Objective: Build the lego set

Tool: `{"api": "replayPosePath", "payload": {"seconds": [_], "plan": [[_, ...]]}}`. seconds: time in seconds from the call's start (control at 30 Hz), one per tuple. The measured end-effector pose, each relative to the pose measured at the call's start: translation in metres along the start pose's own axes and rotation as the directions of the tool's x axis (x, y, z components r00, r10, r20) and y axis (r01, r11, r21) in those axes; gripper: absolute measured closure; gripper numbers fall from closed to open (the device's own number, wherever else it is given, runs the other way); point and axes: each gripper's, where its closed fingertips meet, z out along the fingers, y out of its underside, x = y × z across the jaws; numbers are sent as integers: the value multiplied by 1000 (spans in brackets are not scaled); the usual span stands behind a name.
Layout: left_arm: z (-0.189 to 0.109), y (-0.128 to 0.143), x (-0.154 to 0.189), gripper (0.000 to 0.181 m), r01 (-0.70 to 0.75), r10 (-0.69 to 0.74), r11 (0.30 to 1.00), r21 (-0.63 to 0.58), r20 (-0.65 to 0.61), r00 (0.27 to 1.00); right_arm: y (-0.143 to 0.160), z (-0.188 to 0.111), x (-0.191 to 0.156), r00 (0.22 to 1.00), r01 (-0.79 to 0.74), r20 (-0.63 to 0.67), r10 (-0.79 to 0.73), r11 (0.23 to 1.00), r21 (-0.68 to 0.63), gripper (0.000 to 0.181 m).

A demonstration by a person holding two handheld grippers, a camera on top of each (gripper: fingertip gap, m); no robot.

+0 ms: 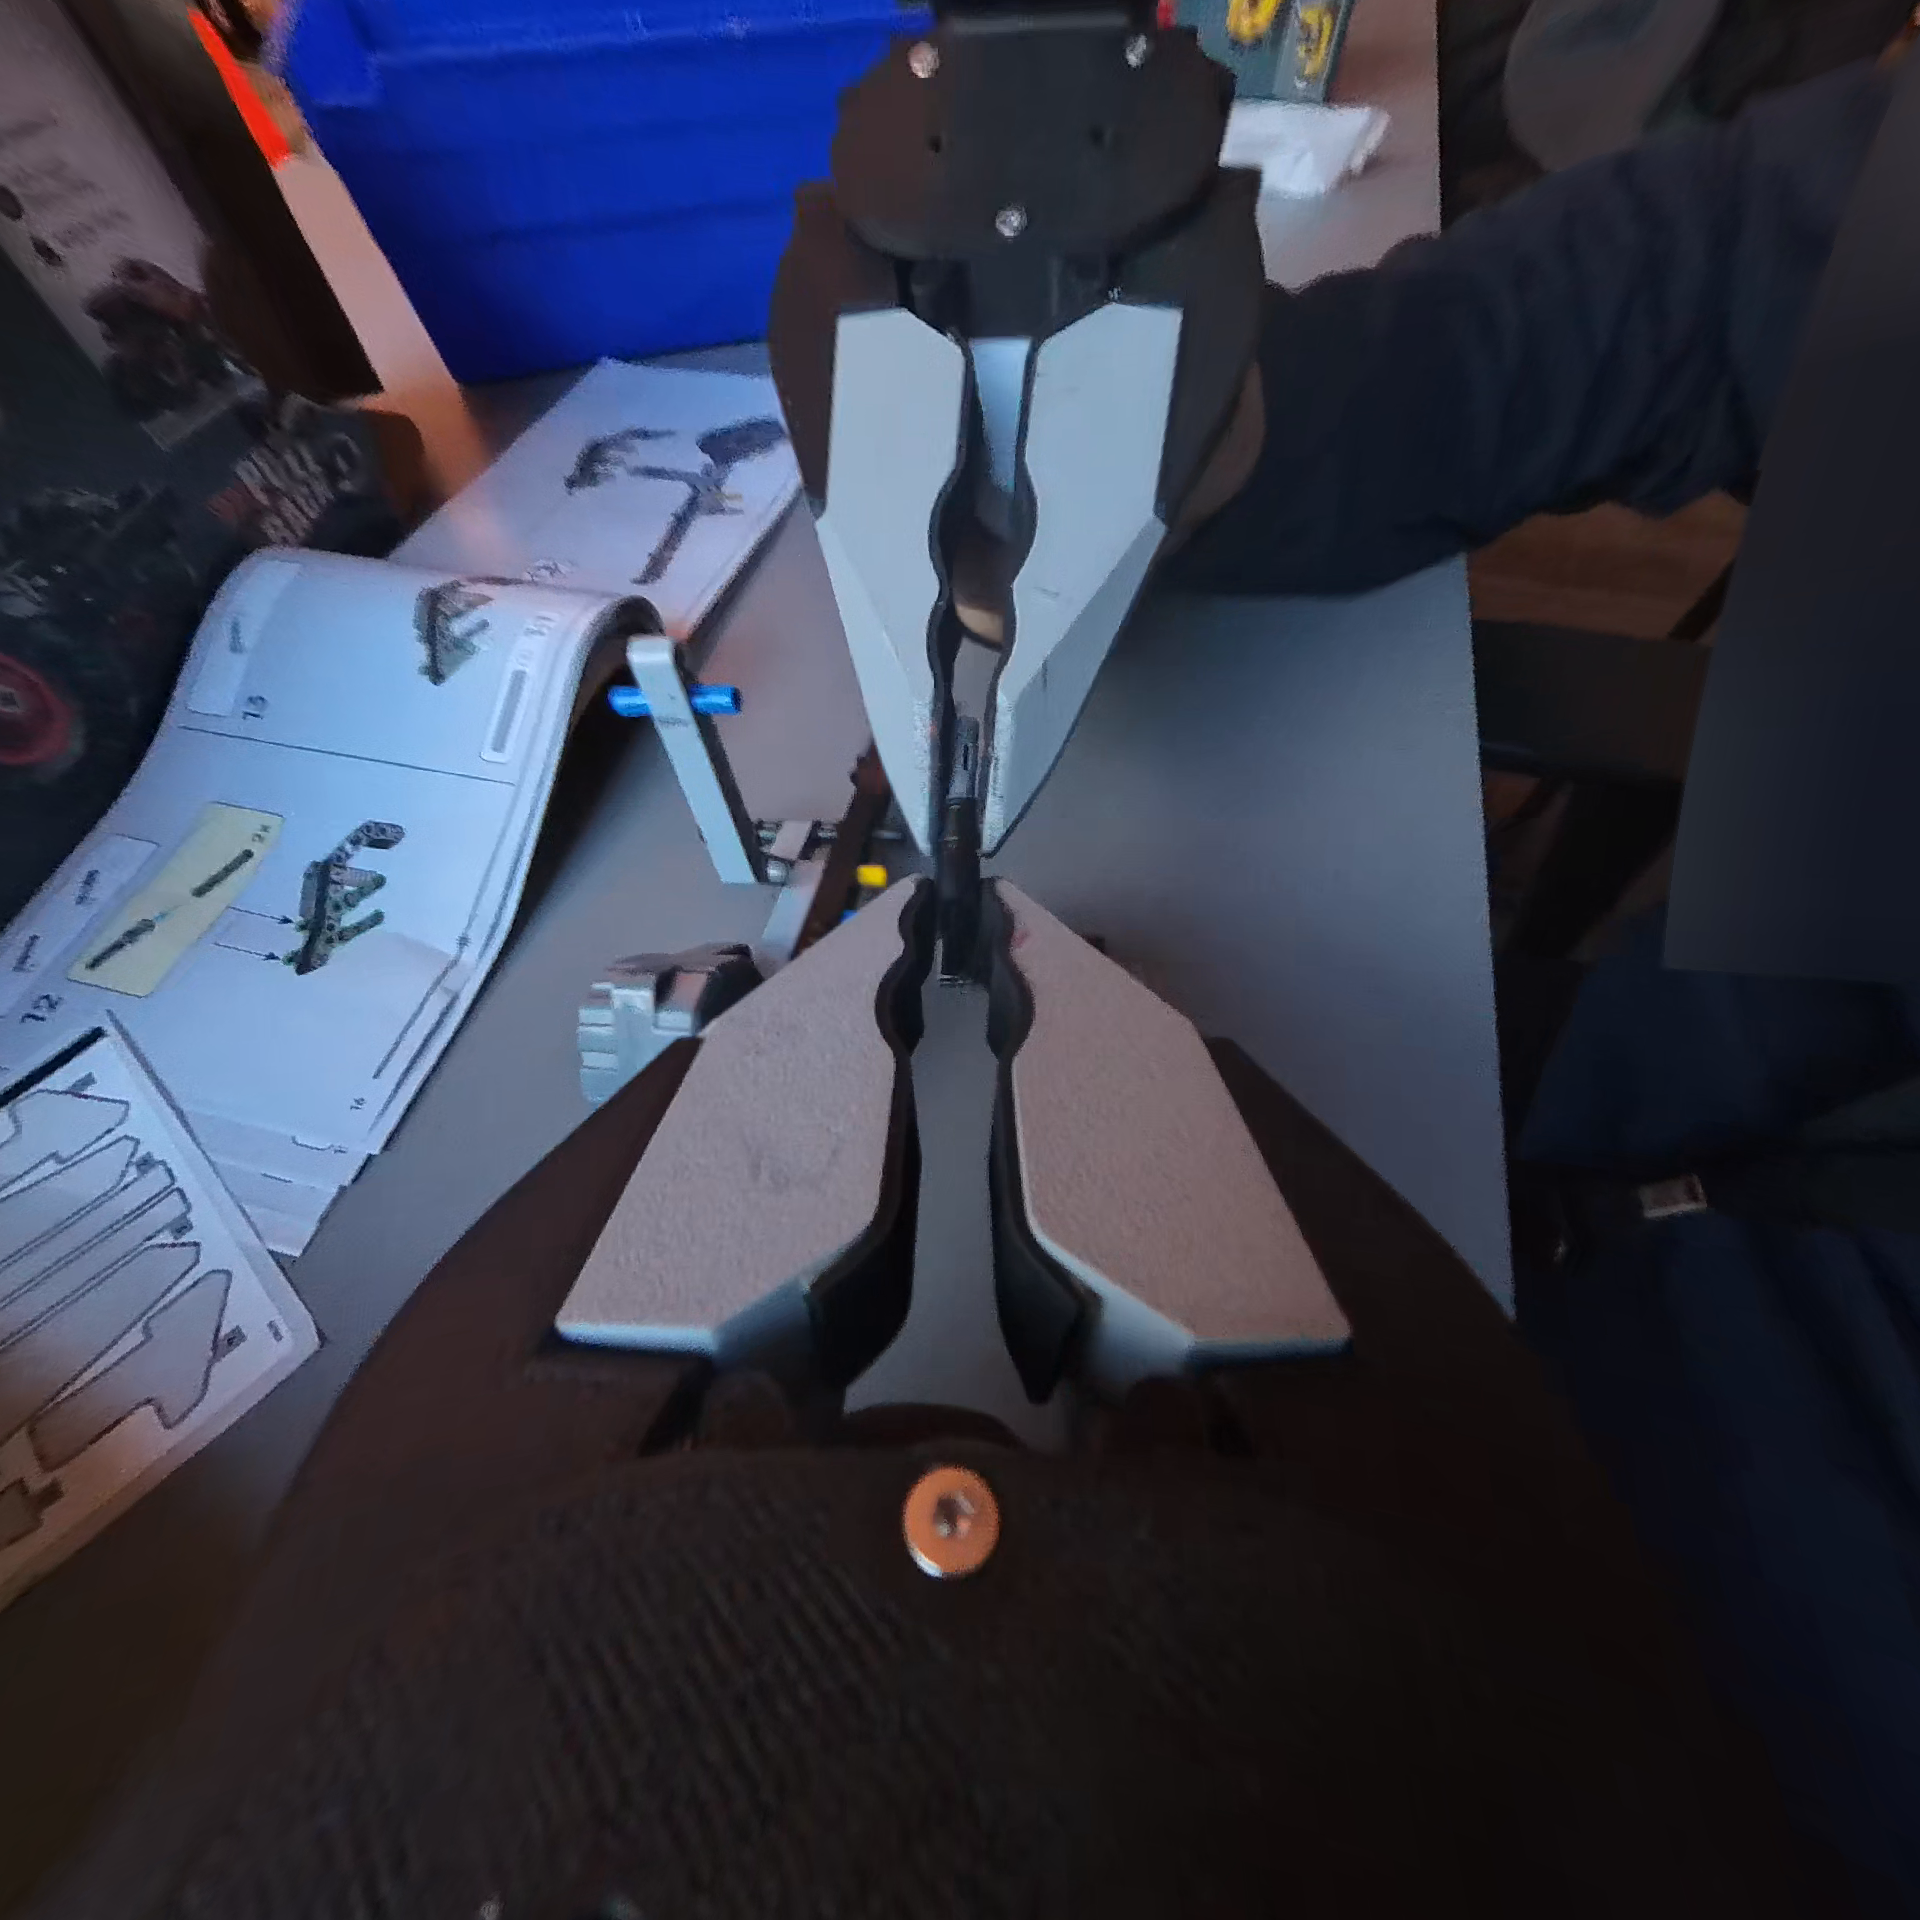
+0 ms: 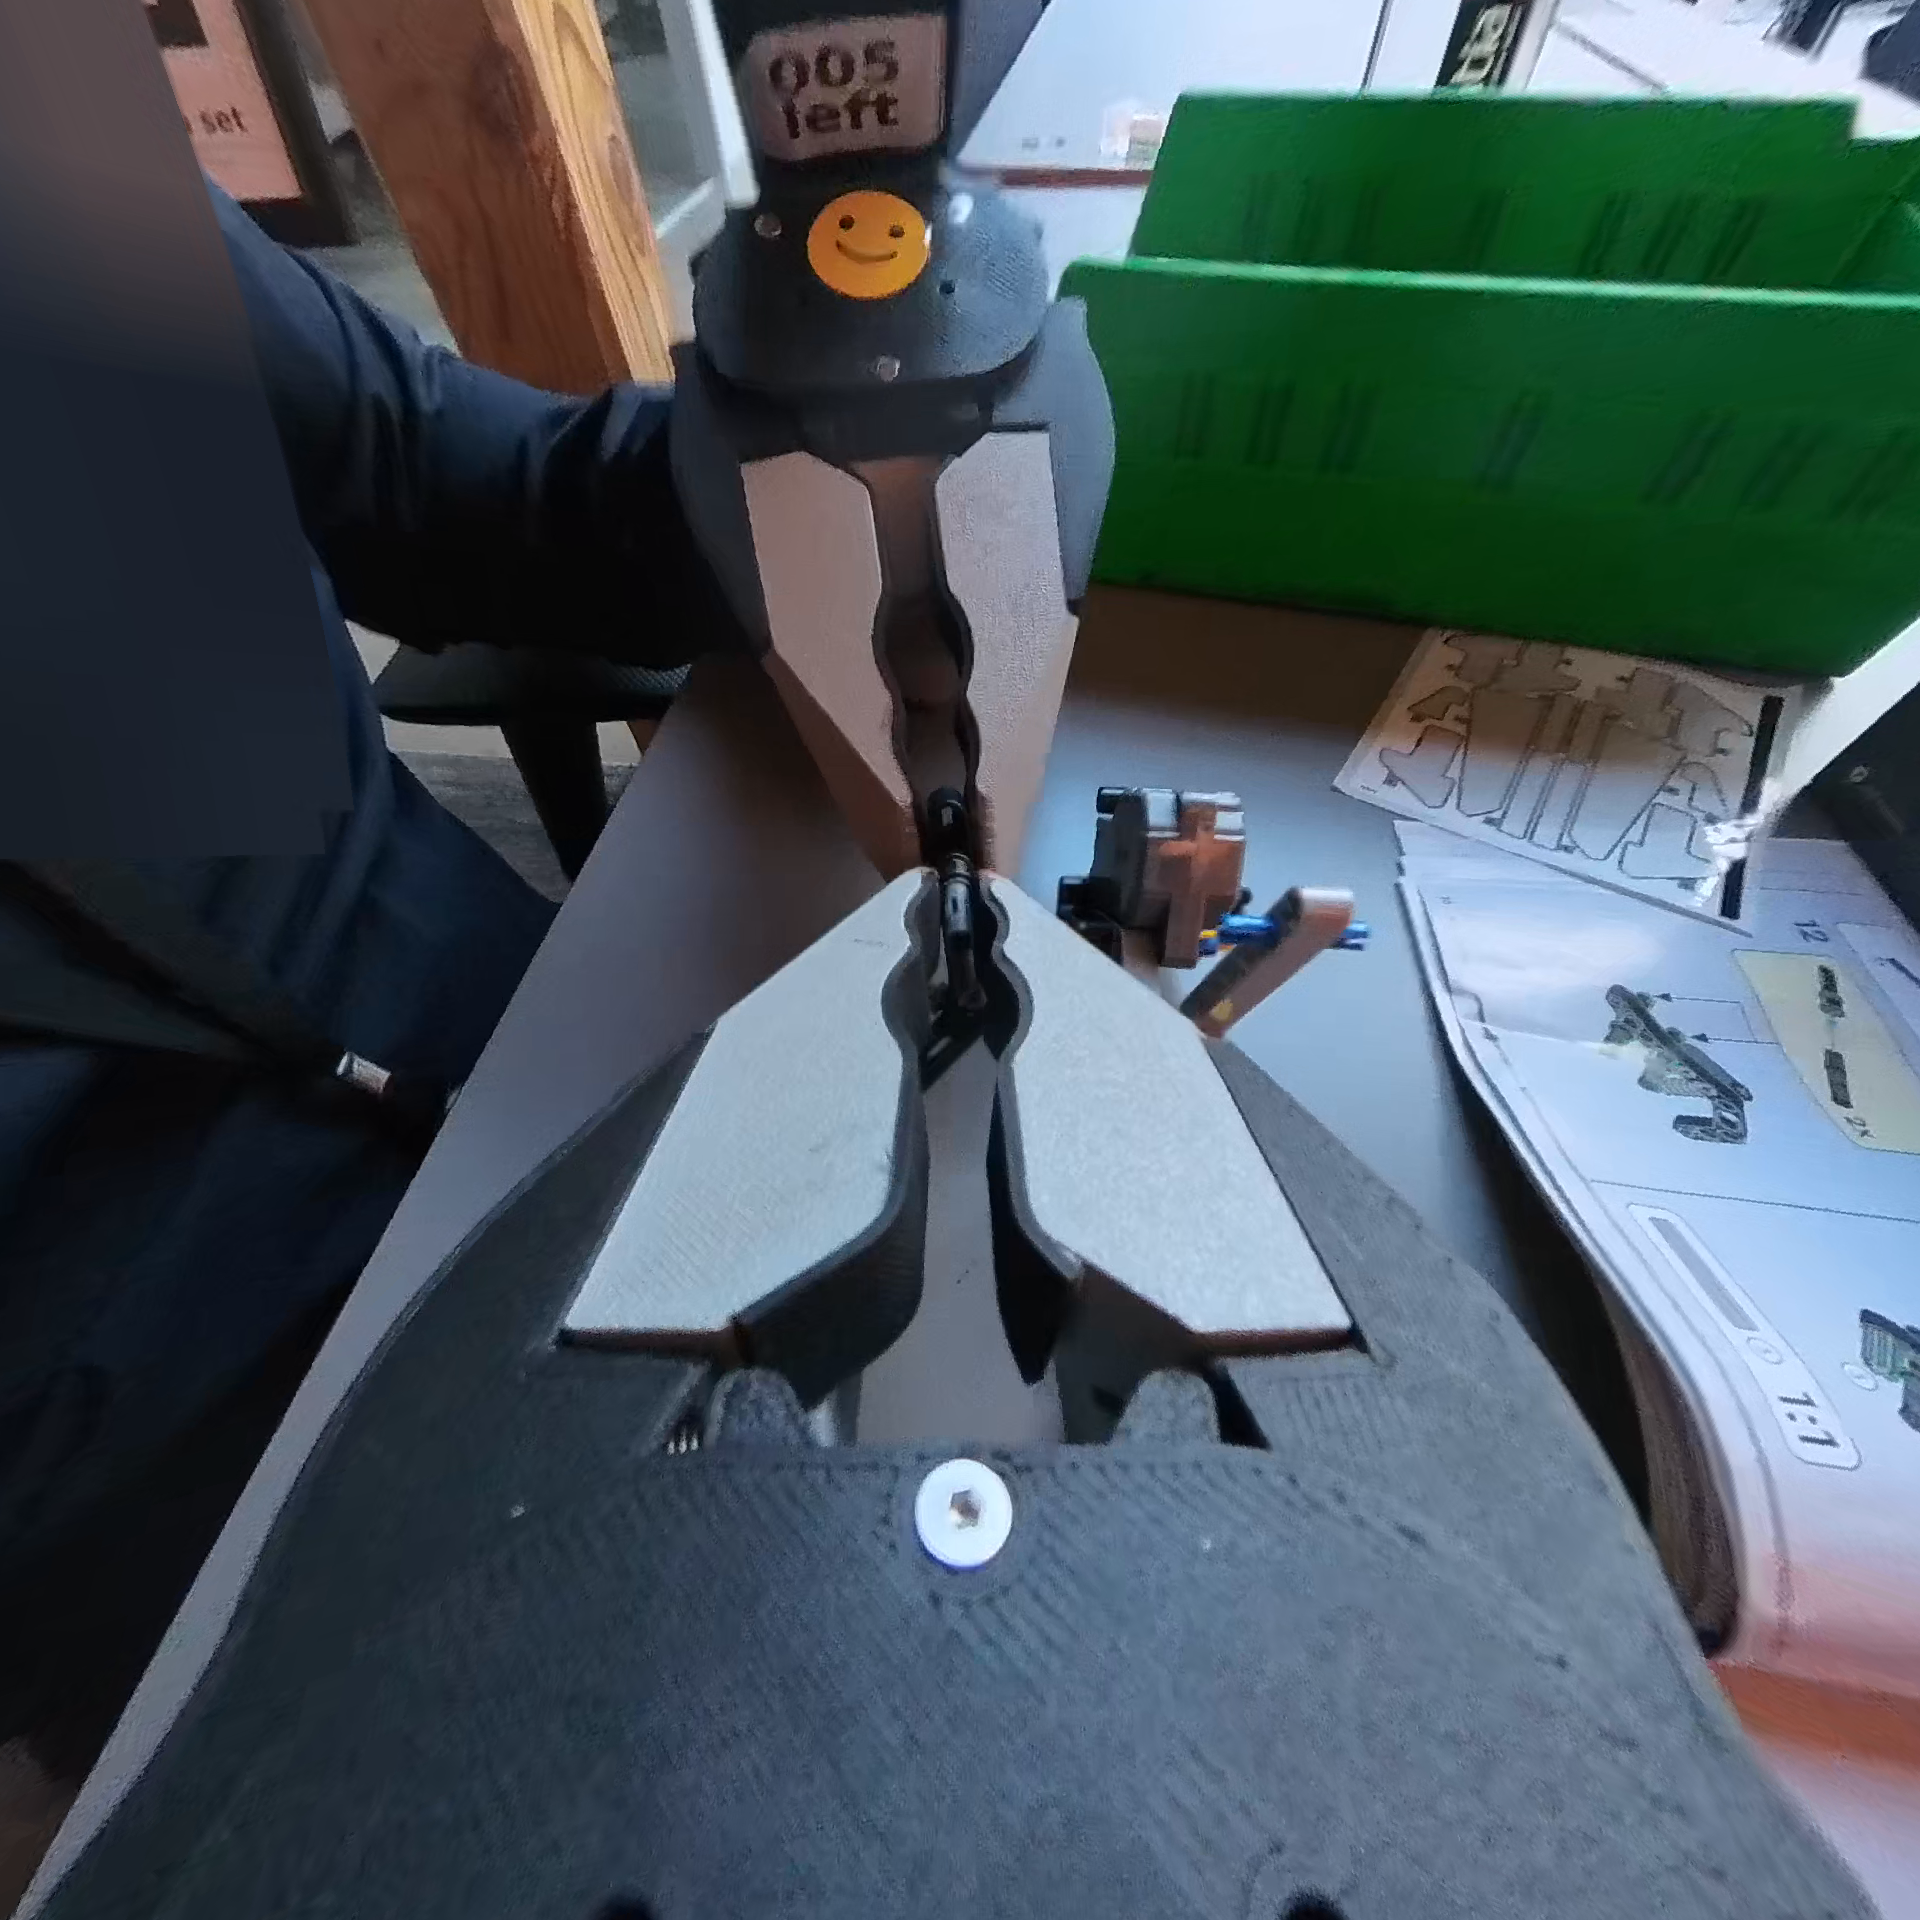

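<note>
We hold the two tongs tip to tip above the grey table (image 1: 1299, 935). The left gripper (image 1: 954, 914) is closed on a small black pin (image 1: 958, 831), and the right gripper (image 2: 956, 904) is closed on a second small black piece (image 2: 961, 935). The two pieces meet end to end just where the tips face each other. If they are already joined, we cannot tell; the place is small and dark in both views.

We take the pin as our landmark. Just beyond it, on the table, stands the half-built grey model (image 2: 1164, 862), with a grey beam (image 1: 691, 758) that leans up from it and carries a blue pin (image 1: 675, 699). Farther on the same side lies the open instruction booklet (image 1: 312, 831), and next to it a cut sheet (image 2: 1558, 758). Behind the booklet stands a blue bin (image 1: 571, 187) in the left wrist view, and a green bin (image 2: 1507, 416) in the right wrist view.

In our judgement the risk is in the alignment. The pieces are thin and held only at the tips, so a push that is a little off the axis may turn one piece inside the jaws, or make it slip out. The table edge is near the pin, so a dropped piece may fall to the floor.
</note>
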Motion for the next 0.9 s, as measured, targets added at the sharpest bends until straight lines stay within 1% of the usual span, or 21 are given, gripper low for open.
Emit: {"api": "replayPosePath", "payload": {"seconds": [0.03,0.1,0.2,0.27,0.37,0.47,0.7,0.9], "plan": [[-1,-4,-2,177,-7,7,999,32,16,1000,-3,-3,1,1000,-26,9,26,1000,16,179],[-2,-7,-3,177,-31,28,998,53,41,999,-4,-5,3,998,-64,28,63,998,27,178],[-7,-7,-7,177,-59,53,996,66,81,995,2,-8,7,999,-14,-35,14,1000,-3,178],[-10,-9,-5,179,-33,28,995,94,54,998,0,-8,5,999,-9,-32,9,1000,4,178],[-11,-12,-5,176,15,-18,993,117,25,1000,-3,-9,5,999,-13,-31,14,1000,24,178],[-10,-16,-5,175,13,-15,991,136,20,1000,-2,-10,4,999,-39,-10,39,999,33,178],[-7,-9,-2,177,-49,46,995,89,30,998,6,-5,2,1000,6,-24,-7,1000,-25,179],[-5,-5,-1,178,-48,48,997,56,1,999,11,-4,1,998,52,-35,-55,995,-91,179]]}}
